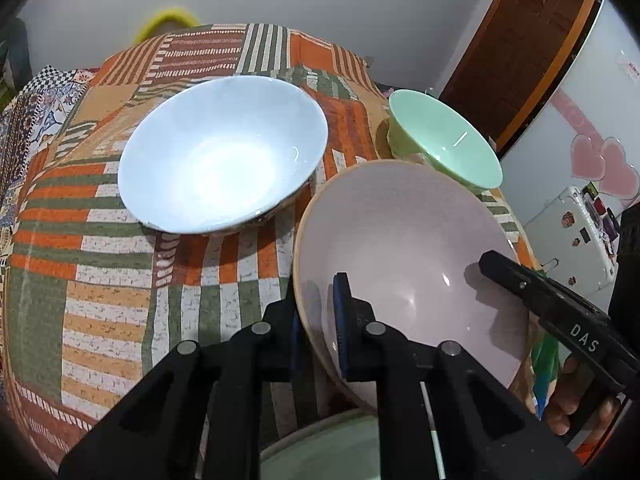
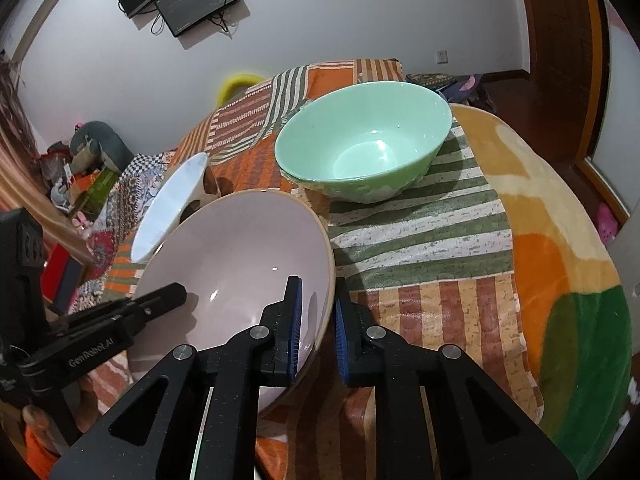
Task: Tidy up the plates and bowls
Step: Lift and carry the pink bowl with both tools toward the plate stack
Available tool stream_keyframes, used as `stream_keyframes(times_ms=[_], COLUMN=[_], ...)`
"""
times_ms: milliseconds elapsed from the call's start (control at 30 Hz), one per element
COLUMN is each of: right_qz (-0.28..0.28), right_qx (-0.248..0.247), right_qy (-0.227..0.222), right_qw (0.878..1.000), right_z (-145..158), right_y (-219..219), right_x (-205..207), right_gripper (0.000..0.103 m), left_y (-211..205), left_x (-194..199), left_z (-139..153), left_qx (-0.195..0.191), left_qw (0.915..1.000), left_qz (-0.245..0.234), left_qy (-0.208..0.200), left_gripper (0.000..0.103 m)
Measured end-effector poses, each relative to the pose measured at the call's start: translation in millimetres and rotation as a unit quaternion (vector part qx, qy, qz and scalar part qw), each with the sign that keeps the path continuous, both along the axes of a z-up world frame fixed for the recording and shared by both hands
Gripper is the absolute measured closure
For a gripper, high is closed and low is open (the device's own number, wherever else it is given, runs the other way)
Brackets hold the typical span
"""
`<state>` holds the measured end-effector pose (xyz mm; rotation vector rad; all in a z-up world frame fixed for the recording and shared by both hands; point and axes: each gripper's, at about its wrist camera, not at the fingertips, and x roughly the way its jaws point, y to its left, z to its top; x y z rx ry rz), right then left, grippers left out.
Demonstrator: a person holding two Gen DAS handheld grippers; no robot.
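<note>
The pink bowl (image 1: pixel 408 256) sits tilted on the striped cloth (image 1: pixel 100 272) of the worktop, beside the white bowl (image 1: pixel 224 152) and green bowl (image 1: pixel 448 140). The left hand-held gripper (image 1: pixel 320 328) pinches its near-left rim; the right hand-held gripper (image 2: pixel 318 332) clamps the opposite rim, both nearly closed.

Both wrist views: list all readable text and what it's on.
"DAS" on the right gripper body, seen in the left wrist view.
"GenRobot.AI" on the left gripper body, seen in the right wrist view.
Stickers on the white case and a pink label on the white door: too small to read.
</note>
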<state>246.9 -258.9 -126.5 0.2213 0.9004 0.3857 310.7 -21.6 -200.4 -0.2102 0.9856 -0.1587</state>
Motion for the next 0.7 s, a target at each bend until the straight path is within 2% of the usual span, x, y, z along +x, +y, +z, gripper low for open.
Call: stream_keyframes(times_ms=[233, 700], right_qz=[-0.005, -0.005], right_qx=[-0.004, -0.003], right_qy=[-0.010, -0.037], right_qw=[1.000, 0.999], right_z=[10.0, 33.7], right_y=[-1.1, 4.6], right_x=[-6.8, -30.8], right_gripper=[0.089, 0.089], left_y=[-6.6, -9.5], left_x=[-11.9, -51.1], left_z=[7.1, 52.7], left_qx=[0.006, 0.022], left_qw=[0.9999, 0.9987], left_qz=[-0.008, -0.012], left_qy=[-0.002, -0.045], left_gripper=[0.090, 0.090])
